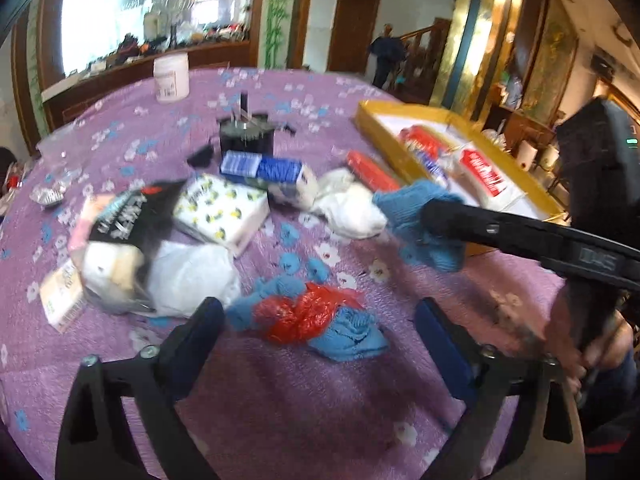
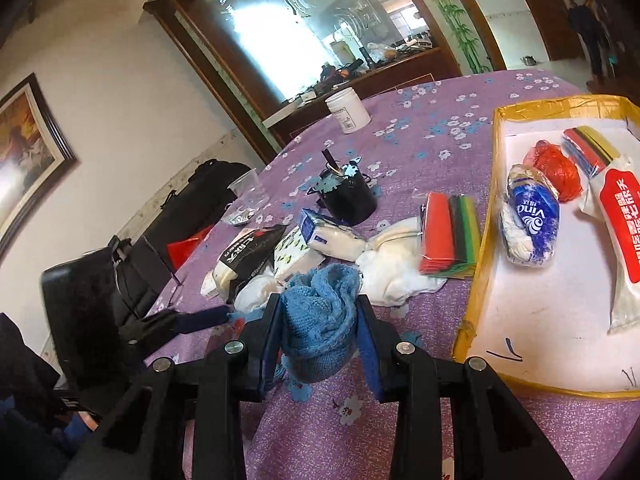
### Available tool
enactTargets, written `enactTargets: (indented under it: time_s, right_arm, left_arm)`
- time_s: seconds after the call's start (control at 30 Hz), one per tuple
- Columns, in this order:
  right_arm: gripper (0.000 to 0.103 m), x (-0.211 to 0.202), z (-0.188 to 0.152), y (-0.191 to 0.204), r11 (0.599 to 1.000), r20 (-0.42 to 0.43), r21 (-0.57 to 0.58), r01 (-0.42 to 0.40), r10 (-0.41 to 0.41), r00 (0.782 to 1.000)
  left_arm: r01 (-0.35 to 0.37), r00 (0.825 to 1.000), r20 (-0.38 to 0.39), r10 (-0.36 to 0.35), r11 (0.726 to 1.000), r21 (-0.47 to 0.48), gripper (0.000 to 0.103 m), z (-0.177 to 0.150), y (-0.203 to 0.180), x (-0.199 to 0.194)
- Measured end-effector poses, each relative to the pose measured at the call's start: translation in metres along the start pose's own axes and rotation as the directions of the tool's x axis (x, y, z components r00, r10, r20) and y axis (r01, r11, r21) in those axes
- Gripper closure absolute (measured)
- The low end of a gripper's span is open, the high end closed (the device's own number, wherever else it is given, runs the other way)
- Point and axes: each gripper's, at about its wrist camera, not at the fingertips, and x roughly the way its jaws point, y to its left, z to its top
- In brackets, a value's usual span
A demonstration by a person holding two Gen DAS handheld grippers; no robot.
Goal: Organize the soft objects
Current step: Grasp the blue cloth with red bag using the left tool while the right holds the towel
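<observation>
Right gripper point(image 2: 318, 332) is clamped on a blue knitted cloth point(image 2: 320, 320), bunched between the blue pads at lower centre of the right wrist view. In the left wrist view the same cloth point(image 1: 416, 216) hangs off the black finger at centre right, lifted clear of the purple floral tablecloth point(image 1: 280, 400), just beside the near edge of the yellow-rimmed tray point(image 1: 380, 120). Judged: the cloth is held high so it can clear the tray rim and drop inside.

Left gripper point(image 1: 320, 328) stands wide, holding nothing, its pads either side of a second blue cloth tangled with a red plastic bag point(image 1: 304, 316) at lower centre. Likely the next pickup.

Tray point(image 2: 480, 240) fills the right of the right wrist view. It already holds a tissue pack point(image 2: 532, 220), a red bag point(image 2: 560, 172) and a long white-and-red packet point(image 2: 624, 232). The bare white floor in its lower part gives open room for a drop.

The clutter of packets and white cloths point(image 2: 400, 272) sits at mid-frame, left of the tray; the nearest, a pack of coloured sheets point(image 2: 448, 232), touches the rim, so the path from below looks freer.
</observation>
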Motion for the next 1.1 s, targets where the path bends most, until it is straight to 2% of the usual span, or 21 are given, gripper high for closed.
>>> enactTargets:
  time_s: [0.07,0.13,0.27,0.33,0.47,0.73,1.1]
  right_arm:
    - [0.064,-0.001,-0.001,-0.001,1.000,0.000,0.000,-0.009,0.009,1.000]
    - [0.064,-0.002,-0.001,-0.001,1.000,0.004,0.001,-0.010,0.010,1.000]
    - [0.064,-0.002,-0.002,0.001,1.000,0.006,-0.008,-0.015,0.015,1.000]
    - [0.064,-0.001,-0.002,0.002,1.000,0.005,-0.014,-0.011,0.011,1.000]
    - [0.064,0.000,-0.002,0.002,1.000,0.005,-0.016,-0.002,0.002,1.000]
    - [0.064,0.003,-0.001,0.002,1.000,-0.005,-0.014,0.008,-0.008,1.000]
    - [0.064,0.006,-0.001,0.003,0.999,-0.005,-0.014,0.047,-0.048,0.999]
  left_arm:
    - [-0.008,0.999,-0.038,0.007,1.000,-0.018,0.026,0.000,0.001,0.011]
    - [-0.014,0.997,-0.074,0.012,0.999,-0.035,0.046,0.003,0.001,0.024]
    - [-0.017,0.997,-0.082,0.011,0.998,-0.064,0.053,0.003,0.002,0.032]
    - [-0.025,0.997,-0.076,0.019,0.997,-0.075,0.063,0.002,0.005,0.031]
    - [0.012,0.998,-0.057,-0.018,0.993,-0.114,0.066,0.003,0.013,0.026]
    - [0.043,0.999,0.030,-0.041,0.996,-0.077,0.066,0.004,0.005,0.004]
    - [0.059,0.996,0.069,-0.053,0.994,-0.090,0.066,0.004,0.014,-0.008]
